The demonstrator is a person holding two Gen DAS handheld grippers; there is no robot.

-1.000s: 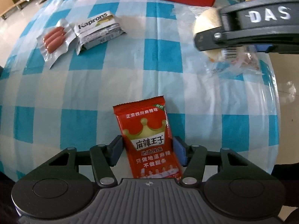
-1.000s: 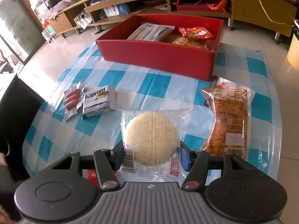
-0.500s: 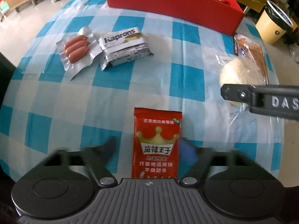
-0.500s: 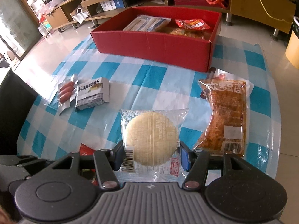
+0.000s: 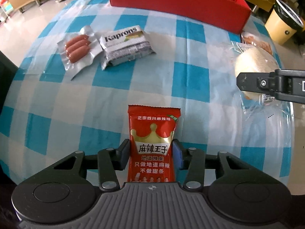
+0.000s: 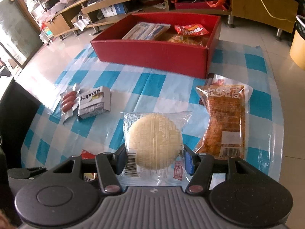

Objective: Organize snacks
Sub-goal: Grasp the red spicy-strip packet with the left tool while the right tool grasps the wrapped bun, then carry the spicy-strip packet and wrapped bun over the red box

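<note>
A red spicy-strip packet [image 5: 152, 131] stands between the pads of my left gripper [image 5: 152, 153]. Its jaws are closing and both pads touch the packet's sides, just above the blue-checked tablecloth [image 5: 190, 76]. My right gripper [image 6: 153, 157] is shut on a clear-wrapped round pale cake [image 6: 154, 135], held over the cloth. In the left wrist view that cake [image 5: 253, 61] shows at the right behind a black finger [image 5: 253, 81] of the right gripper. The red box [image 6: 152, 55] at the far edge holds several snack packets.
A vacuum pack of sausages [image 5: 77, 47] and a silver Kaprons packet [image 5: 125, 45] lie side by side at the left. An orange-brown packet [image 6: 225, 118] lies right of the cake. A yellow bin [image 5: 284, 26] stands on the floor beyond the table's right edge.
The left jaws sprang wide half a second ago and have come back in against the red packet. The right gripper keeps its hold on the cake and has barely moved.
</note>
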